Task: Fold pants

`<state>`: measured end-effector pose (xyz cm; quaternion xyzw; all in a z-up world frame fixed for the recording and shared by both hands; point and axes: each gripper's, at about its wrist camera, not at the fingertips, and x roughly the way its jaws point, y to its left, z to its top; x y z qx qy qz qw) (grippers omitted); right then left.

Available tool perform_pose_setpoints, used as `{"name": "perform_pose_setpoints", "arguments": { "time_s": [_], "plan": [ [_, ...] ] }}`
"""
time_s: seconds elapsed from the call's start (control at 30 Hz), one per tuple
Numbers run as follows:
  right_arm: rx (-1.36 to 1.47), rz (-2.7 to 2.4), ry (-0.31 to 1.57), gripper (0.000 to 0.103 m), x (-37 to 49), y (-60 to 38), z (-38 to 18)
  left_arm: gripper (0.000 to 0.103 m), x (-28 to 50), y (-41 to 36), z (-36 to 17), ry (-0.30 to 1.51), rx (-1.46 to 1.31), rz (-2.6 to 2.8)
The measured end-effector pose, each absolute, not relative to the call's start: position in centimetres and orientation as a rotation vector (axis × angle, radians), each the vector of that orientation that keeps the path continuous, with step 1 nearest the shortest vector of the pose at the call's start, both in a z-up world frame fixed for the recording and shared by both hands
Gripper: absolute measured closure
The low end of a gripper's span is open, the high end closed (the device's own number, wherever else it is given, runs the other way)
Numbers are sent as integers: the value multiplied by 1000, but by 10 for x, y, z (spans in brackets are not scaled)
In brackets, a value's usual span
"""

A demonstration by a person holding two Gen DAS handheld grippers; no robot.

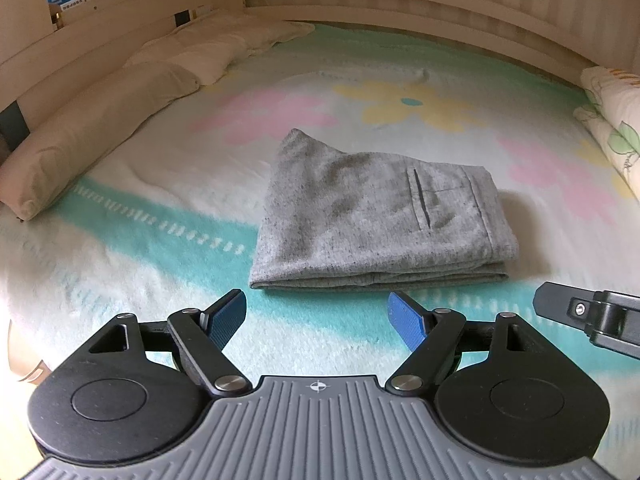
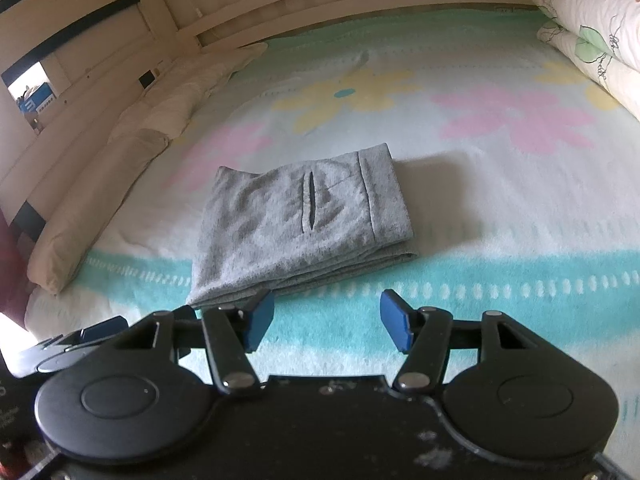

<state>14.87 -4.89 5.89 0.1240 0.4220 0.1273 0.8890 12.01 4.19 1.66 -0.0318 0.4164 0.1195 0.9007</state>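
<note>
Folded grey pants lie mid-bed; both grippers hover, fingers apart and empty, lower layers hidden.

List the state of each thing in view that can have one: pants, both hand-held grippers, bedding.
Grey pants: folded into a compact stack, flat on the blanket, pocket slit facing up.
Left hand-held gripper: open, empty, short of the pants.
Right hand-held gripper: open, empty.
Floral blanket: spread flat.
Quilt: folded, at the bed's edge.
</note>
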Motion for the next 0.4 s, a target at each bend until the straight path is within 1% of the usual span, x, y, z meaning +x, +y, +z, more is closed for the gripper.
{"name": "perform_pose_setpoints", "arguments": {
  "time_s": [0.4],
  "plan": [
    [255, 267, 883, 40, 150, -47, 57, 26, 120, 38, 16, 864, -62, 234]
  ]
}}
